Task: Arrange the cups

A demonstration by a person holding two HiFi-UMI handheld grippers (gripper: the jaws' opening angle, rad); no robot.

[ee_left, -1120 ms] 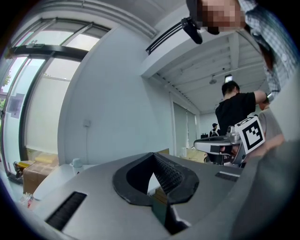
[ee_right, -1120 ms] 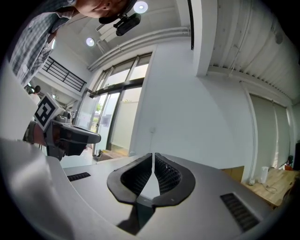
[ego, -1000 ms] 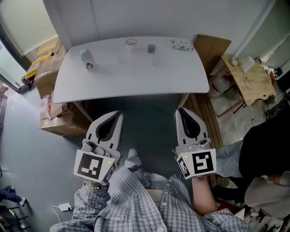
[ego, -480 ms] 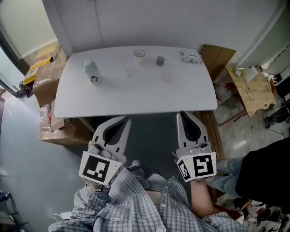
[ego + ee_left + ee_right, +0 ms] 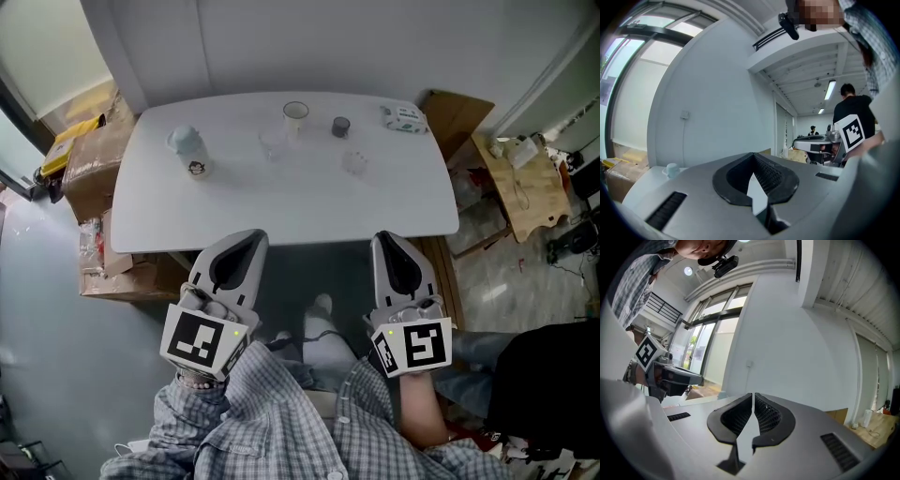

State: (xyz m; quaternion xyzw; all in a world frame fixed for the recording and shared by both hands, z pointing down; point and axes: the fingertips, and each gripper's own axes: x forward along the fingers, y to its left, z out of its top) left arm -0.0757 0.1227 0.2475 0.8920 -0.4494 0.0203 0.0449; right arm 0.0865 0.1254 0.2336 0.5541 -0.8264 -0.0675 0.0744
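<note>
Boxes (image 5: pixel 89 141) stand on the floor off the left end of the table (image 5: pixel 281 211), out of the work. On the table's left part stands a pale cup (image 5: pixel 187 148), well apart from the others. The left gripper (image 5: pixel 246 239) hangs short of the near edge, jaws pressed together on nothing. It looks like a carrying pose, since no cup is within reach. Toward the middle, a clear cup (image 5: pixel 272 145) sits just in front of a white cup (image 5: pixel 295 112). A dark cup (image 5: pixel 340 126) follows, then a second clear cup (image 5: pixel 354 162) nearer the front. They lie loosely scattered, so arranging seems not yet begun. The right gripper (image 5: pixel 382 240) is likewise closed and empty, level with the left. A packet (image 5: pixel 404 117) lies at the far right corner.
</note>
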